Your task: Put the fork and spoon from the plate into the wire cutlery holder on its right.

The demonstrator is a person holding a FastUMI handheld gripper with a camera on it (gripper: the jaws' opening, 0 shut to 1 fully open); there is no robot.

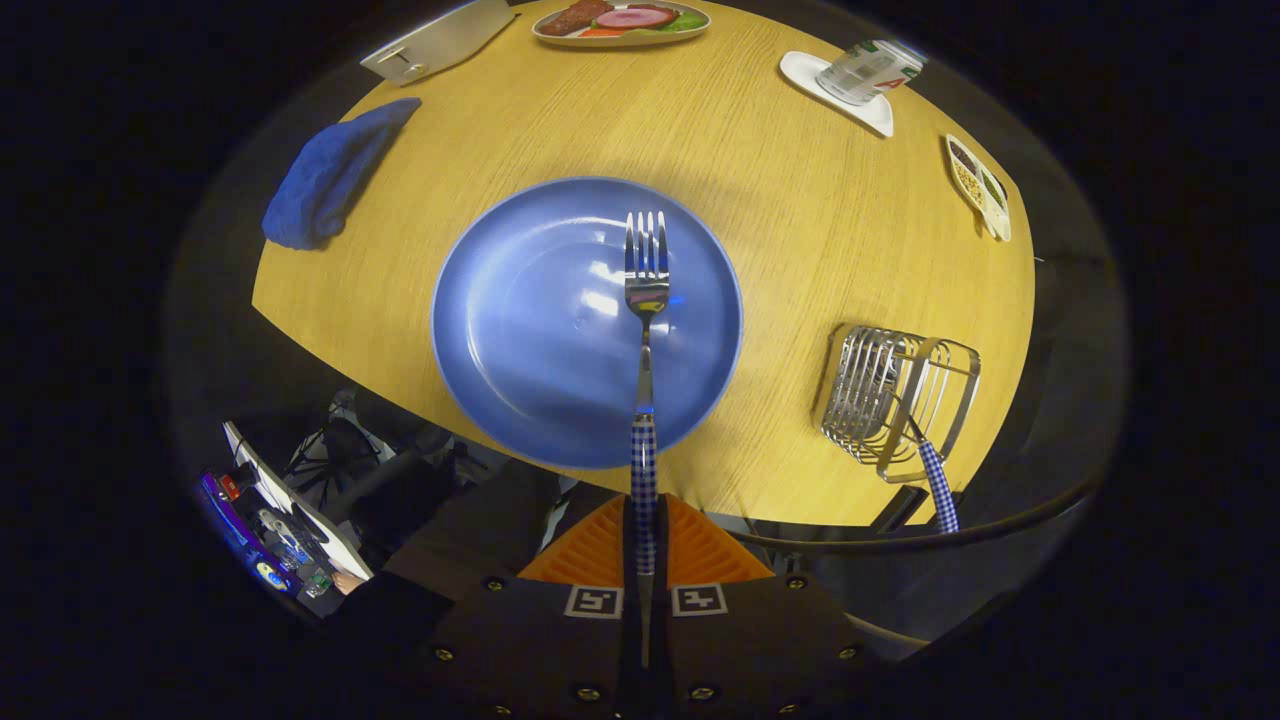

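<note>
With my gripper [645, 545] clamped on the fork [646, 300] by its checked handle, tines out over the blue plate [520, 330], the step in hand is the carry to the holder [895, 400] on the right — a checked handle [937, 485], likely the spoon's, already leans out of it. I'd swing across level, tip the fork upright over a free slot, and let go low — no drop.
</note>
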